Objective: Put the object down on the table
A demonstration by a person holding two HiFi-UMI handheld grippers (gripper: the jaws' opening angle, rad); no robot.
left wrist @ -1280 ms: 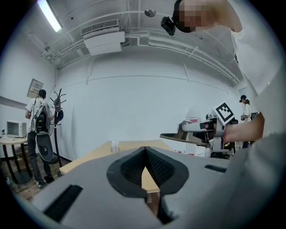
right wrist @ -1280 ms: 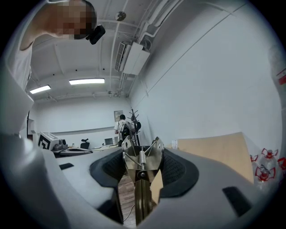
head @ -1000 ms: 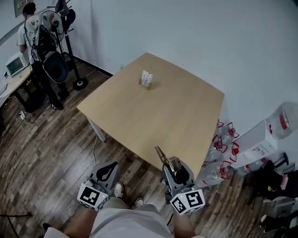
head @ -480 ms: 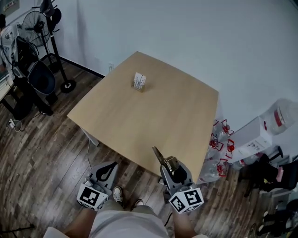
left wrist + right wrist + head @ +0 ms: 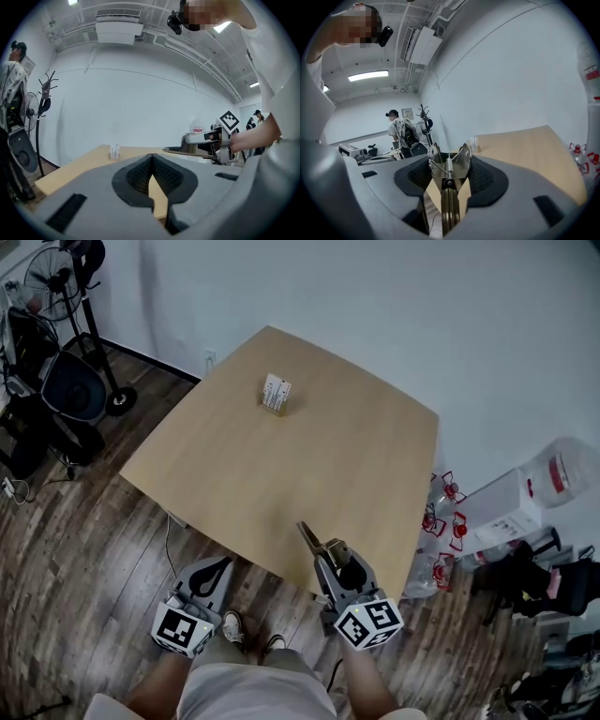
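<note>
A spring-loaded metal tool (image 5: pixel 312 540) with two steel arms sits in my right gripper (image 5: pixel 336 559), which is shut on it above the near edge of the light wooden table (image 5: pixel 309 456). In the right gripper view the tool (image 5: pixel 447 165) stands between the pads, its spring and arms pointing forward. The left gripper view shows this same tool (image 5: pixel 187 149) hovering level over the table edge. My left gripper (image 5: pixel 216 570) hangs over the floor just short of the table, shut with nothing in it (image 5: pixel 151 161). A small white card box (image 5: pixel 275 393) stands at the table's far side.
A white wall runs behind the table. A fan and a dark chair (image 5: pixel 66 381) stand at the far left on the wooden floor. Water bottles with red handles (image 5: pixel 448 521) and a white box (image 5: pixel 502 512) crowd the floor at the table's right.
The head view has drifted, so the table now sits lower and more to the left. Both grippers keep their places near the table's edge. The person at the far left has left the view.
</note>
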